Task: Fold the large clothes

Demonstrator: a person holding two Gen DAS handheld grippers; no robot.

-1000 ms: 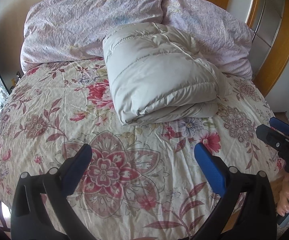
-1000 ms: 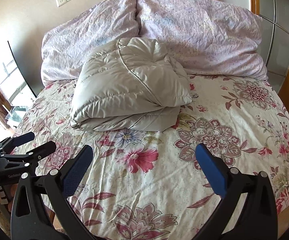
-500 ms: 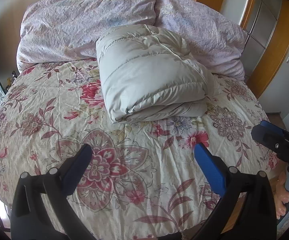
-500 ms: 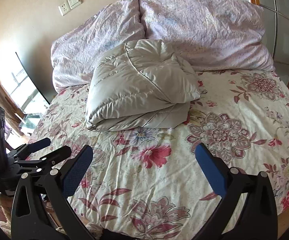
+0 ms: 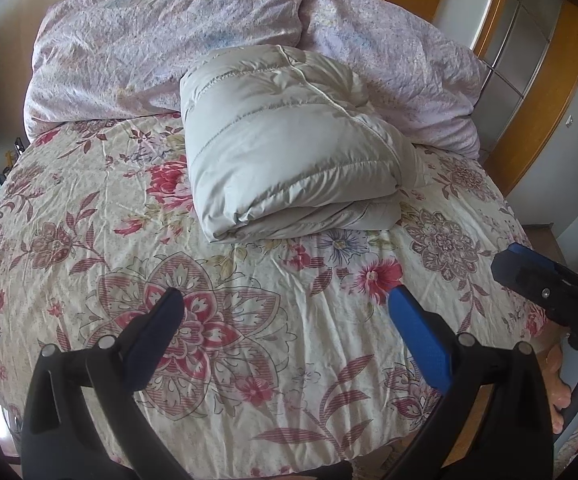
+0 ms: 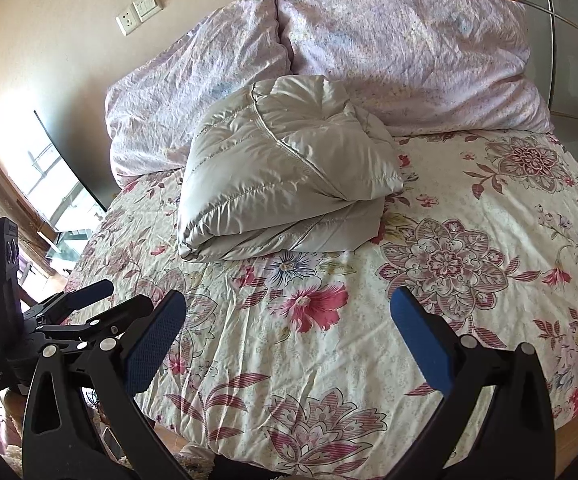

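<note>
A grey padded jacket lies folded into a thick bundle on the floral bedspread, its far edge against the pillows. It also shows in the right wrist view. My left gripper is open and empty, held over the near part of the bed, well short of the jacket. My right gripper is open and empty too, over the bed's near edge. Each gripper shows in the other's view: the right one at the right edge, the left one at the left.
Two lilac pillows lean against the wall at the head of the bed. A wooden wardrobe with mirrored panels stands to the right. A window is at the left. Wall sockets sit above the pillows.
Both grippers have drawn back and lifted away from the bed, so the jacket looks smaller and more of the near bed edge shows. The jacket has not moved. Both stay open.
</note>
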